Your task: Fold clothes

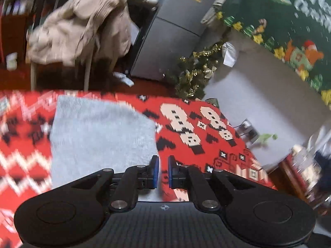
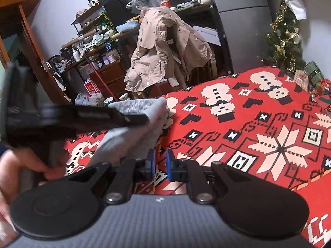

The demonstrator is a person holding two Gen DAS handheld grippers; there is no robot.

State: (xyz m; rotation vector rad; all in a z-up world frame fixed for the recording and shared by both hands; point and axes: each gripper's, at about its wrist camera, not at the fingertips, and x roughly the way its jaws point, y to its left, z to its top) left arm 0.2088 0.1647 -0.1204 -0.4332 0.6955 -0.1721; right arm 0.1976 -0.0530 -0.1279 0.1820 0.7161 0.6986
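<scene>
A light grey garment [image 1: 99, 136] lies on a red patterned blanket [image 1: 206, 144]. My left gripper [image 1: 163, 169] hovers at its right edge, the blue pads almost together with nothing between them. In the right wrist view the same grey garment [image 2: 126, 138] lies at centre left, with a raised fold at its far end. The blurred black left gripper [image 2: 142, 119] reaches across it, held by a hand [image 2: 16, 169]. My right gripper [image 2: 160, 165] is over the red blanket [image 2: 248, 124], just right of the garment, pads nearly closed and empty.
A beige coat [image 2: 165, 47] hangs over a chair beyond the blanket's far edge. A small decorated Christmas tree [image 2: 283, 39] stands at the far right corner. Cluttered shelves [image 2: 99, 33] line the back wall. A green printed fabric [image 1: 279, 20] hangs at upper right.
</scene>
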